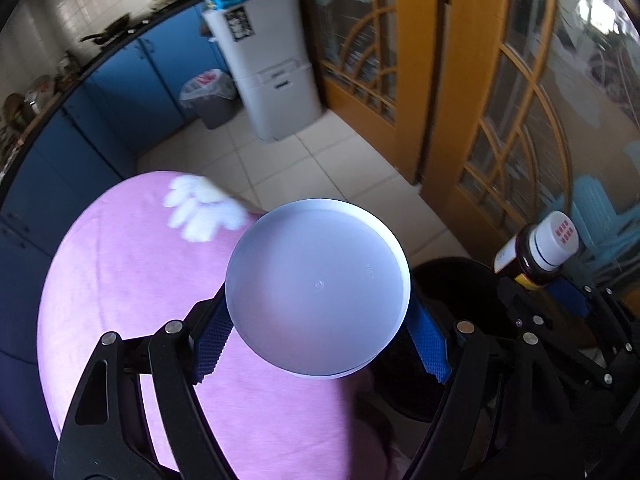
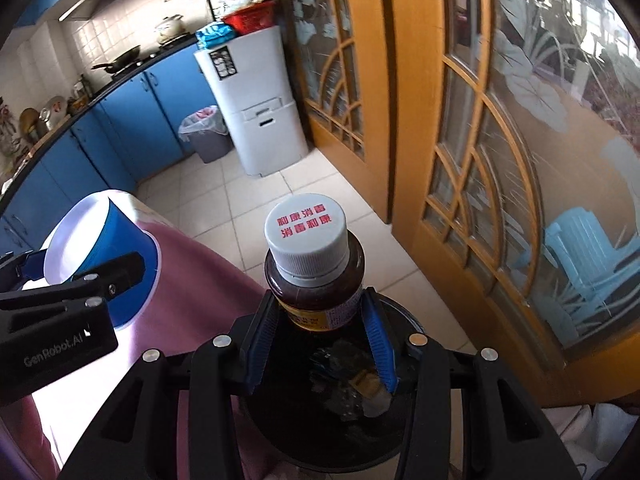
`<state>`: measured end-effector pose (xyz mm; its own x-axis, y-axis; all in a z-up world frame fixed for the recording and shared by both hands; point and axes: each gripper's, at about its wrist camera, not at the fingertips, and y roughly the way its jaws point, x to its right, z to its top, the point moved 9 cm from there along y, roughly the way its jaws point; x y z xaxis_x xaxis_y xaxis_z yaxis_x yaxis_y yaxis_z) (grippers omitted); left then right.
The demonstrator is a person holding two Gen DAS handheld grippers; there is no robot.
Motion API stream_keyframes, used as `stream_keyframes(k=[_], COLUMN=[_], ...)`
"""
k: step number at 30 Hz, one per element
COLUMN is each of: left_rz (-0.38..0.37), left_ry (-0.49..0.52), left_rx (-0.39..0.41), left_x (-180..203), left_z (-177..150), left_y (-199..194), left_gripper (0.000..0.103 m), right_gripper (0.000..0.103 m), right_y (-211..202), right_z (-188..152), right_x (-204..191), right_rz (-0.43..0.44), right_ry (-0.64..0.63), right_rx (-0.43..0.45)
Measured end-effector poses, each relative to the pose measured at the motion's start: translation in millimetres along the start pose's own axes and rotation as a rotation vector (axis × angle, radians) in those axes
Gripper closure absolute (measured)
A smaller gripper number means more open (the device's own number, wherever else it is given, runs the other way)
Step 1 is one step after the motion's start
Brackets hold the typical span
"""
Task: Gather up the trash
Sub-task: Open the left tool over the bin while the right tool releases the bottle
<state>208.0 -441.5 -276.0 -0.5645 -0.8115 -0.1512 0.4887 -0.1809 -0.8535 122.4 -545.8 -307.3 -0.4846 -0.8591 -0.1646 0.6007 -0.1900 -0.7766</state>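
My left gripper (image 1: 320, 320) is shut on a paper cup (image 1: 318, 296), blue outside and white inside, with its mouth facing the camera. The blue pads (image 1: 212, 340) press on both of its sides. In the right wrist view the cup (image 2: 120, 248) hangs over the pink cloth at the left. My right gripper (image 2: 320, 308) is shut on a brown bottle (image 2: 316, 280) with a white cap bearing red print. The bottle hangs above a black bin (image 2: 404, 316) that holds several scraps of trash. In the left wrist view the bottle (image 1: 536, 256) shows at the right, beyond the bin (image 1: 452, 280).
A table under a pink flowered cloth (image 1: 140, 280) stands left of the black bin. Farther off are a grey bin with a plastic liner (image 2: 206, 132), a white cabinet (image 2: 260, 108), blue kitchen cupboards (image 2: 132, 120) and wooden glass doors (image 2: 460, 160). The floor between is pale tile.
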Motion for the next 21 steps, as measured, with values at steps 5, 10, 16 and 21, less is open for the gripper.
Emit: stream_keyframes(k=[5,10,16,21], left_rz=[-0.008,-0.002,0.026,0.044], left_ry=[0.049,0.056,0.006,-0.033], left_rx=[0.000,-0.013,-0.030,-0.038], left_x=[24.9,29.9,6.8,-17.2], left_z=[2.5,3.4,0.7,-2.3], left_y=[3.2,8.0,12.7,12.3], left_gripper=[0.020,0.019,0.019,0.019], right_gripper=[0.061,0.061,0.061,0.061], right_y=[1.7,4.8,12.6,18.7], right_z=[-6.6,-10.1,-12.6,-15.4], right_x=[22.2,29.9,19.6,10.9], right_rz=[-0.019,-0.018,-0.003,0.016], right_ry=[0.030,0.047,0.032,0.040], right_rx=[-0.009,-0.018,-0.033,-0.055])
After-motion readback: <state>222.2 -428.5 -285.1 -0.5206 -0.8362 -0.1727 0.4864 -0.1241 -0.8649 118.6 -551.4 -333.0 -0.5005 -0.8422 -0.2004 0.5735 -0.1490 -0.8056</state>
